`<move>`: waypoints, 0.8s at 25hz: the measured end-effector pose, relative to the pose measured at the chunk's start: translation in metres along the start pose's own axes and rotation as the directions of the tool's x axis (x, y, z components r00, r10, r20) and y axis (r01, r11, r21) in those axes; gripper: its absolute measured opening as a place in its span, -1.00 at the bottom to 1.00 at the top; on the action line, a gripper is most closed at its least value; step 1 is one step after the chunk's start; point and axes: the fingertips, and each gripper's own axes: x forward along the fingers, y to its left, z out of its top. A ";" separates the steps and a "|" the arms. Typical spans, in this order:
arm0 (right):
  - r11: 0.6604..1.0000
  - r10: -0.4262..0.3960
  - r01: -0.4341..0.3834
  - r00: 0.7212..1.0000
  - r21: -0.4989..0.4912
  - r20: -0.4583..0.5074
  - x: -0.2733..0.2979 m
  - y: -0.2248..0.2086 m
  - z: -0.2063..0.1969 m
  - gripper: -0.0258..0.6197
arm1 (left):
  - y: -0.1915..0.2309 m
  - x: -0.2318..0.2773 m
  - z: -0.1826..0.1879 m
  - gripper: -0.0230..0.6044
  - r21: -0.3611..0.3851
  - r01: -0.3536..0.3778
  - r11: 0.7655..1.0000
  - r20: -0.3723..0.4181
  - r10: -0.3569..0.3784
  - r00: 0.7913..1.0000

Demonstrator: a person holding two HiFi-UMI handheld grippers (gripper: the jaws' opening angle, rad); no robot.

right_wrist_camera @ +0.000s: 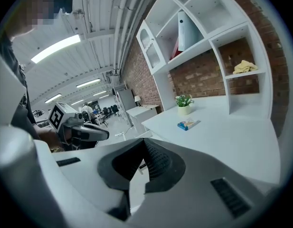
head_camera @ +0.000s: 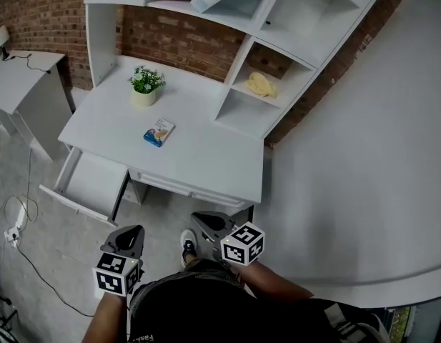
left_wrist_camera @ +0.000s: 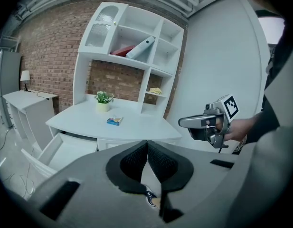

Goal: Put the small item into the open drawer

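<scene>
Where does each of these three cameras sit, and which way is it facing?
Head view: on the person's head, looking steeply down at the desk, open drawer and small blue packet; forearms and a shoe show.
Left gripper view: on the left hand-held gripper, facing the desk front; its shut jaws and the right hand-held gripper show.
Right gripper view: on the right one, looking across the desk from its right; shut jaws show.
Shared: all three see the packet and potted plant.
</scene>
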 end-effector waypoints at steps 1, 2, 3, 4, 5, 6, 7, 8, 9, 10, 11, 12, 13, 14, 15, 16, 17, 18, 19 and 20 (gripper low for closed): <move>1.000 0.009 -0.009 1.000 -0.004 -0.004 0.003 -0.010 0.007 -0.91 | 0.001 0.010 0.008 -0.87 0.000 -0.004 1.000 0.003 0.004 1.000; 1.000 0.018 -0.018 1.000 -0.008 -0.008 0.005 -0.021 0.013 -0.91 | 0.001 0.020 0.017 -0.87 0.000 -0.008 1.000 0.007 0.008 1.000; 1.000 0.025 -0.025 1.000 -0.012 -0.012 0.007 -0.031 0.019 -0.91 | 0.002 0.029 0.025 -0.87 0.000 -0.014 1.000 0.009 0.014 1.000; 0.999 0.031 -0.031 0.999 -0.015 -0.016 0.009 -0.042 0.025 -0.91 | 0.004 0.039 0.033 -0.87 0.001 -0.021 1.000 0.012 0.021 1.000; 0.999 0.034 -0.035 0.999 -0.020 -0.019 0.011 -0.054 0.031 -0.91 | 0.006 0.050 0.041 -0.87 0.000 -0.029 1.000 0.013 0.029 1.000; 0.999 0.036 -0.036 0.999 -0.027 -0.022 0.013 -0.067 0.036 -0.91 | 0.008 0.061 0.049 -0.87 0.000 -0.036 0.999 0.014 0.036 0.999; 0.999 0.038 -0.039 0.999 -0.033 -0.024 0.016 -0.079 0.042 -0.91 | 0.011 0.072 0.057 -0.87 0.000 -0.043 0.999 0.015 0.043 0.999; 0.998 0.043 -0.044 0.999 -0.036 -0.026 0.018 -0.090 0.047 -0.91 | 0.012 0.082 0.065 -0.87 0.001 -0.050 0.999 0.016 0.050 0.999; 0.998 0.051 -0.052 0.998 -0.037 -0.027 0.020 -0.100 0.052 -0.91 | 0.013 0.093 0.072 -0.87 0.003 -0.056 0.998 0.017 0.056 0.998; 0.997 0.060 -0.061 0.998 -0.036 -0.027 0.022 -0.110 0.057 -0.91 | 0.015 0.103 0.078 -0.87 0.004 -0.063 0.998 0.018 0.063 0.998; 0.997 0.069 -0.070 0.997 -0.037 -0.029 0.024 -0.119 0.062 -0.91 | 0.016 0.113 0.084 -0.87 0.003 -0.069 0.998 0.018 0.069 0.997; 0.996 0.078 -0.079 0.996 -0.039 -0.032 0.027 -0.128 0.065 -0.91 | 0.017 0.123 0.089 -0.87 -0.001 -0.073 0.997 0.019 0.073 0.997; 0.995 0.087 -0.088 0.996 -0.042 -0.034 0.030 -0.136 0.069 -0.91 | 0.019 0.132 0.094 -0.87 -0.010 -0.074 0.997 0.021 0.075 0.997; 0.994 0.096 -0.097 0.995 -0.044 -0.036 0.033 -0.145 0.071 -0.91 | 0.020 0.142 0.099 -0.87 -0.021 -0.075 0.997 0.023 0.075 0.997; 0.993 0.106 -0.107 0.994 -0.045 -0.036 0.037 -0.153 0.074 -0.91 | 0.022 0.151 0.104 -0.87 -0.032 -0.076 0.997 0.023 0.077 0.997; 0.992 0.115 -0.117 0.993 -0.044 -0.036 0.041 -0.159 0.077 -0.91 | 0.025 0.159 0.108 -0.87 -0.040 -0.081 0.996 0.023 0.082 0.996; 0.991 0.124 -0.125 0.992 -0.041 -0.035 0.044 -0.166 0.079 -0.91 | 0.027 0.167 0.112 -0.87 -0.041 -0.091 0.995 0.020 0.092 0.996; 0.991 0.131 -0.132 0.991 -0.037 -0.033 0.047 -0.172 0.080 -0.91 | 0.029 0.174 0.115 -0.87 -0.037 -0.106 0.994 0.016 0.107 0.994; 0.990 0.136 -0.137 0.990 -0.033 -0.031 0.049 -0.179 0.082 -0.91 | 0.032 0.180 0.118 -0.87 -0.030 -0.123 0.992 0.010 0.123 0.992; 0.990 0.139 -0.140 0.990 -0.029 -0.030 0.051 -0.186 0.084 -0.91 | 0.035 0.186 0.121 -0.87 -0.023 -0.137 0.990 0.003 0.137 0.991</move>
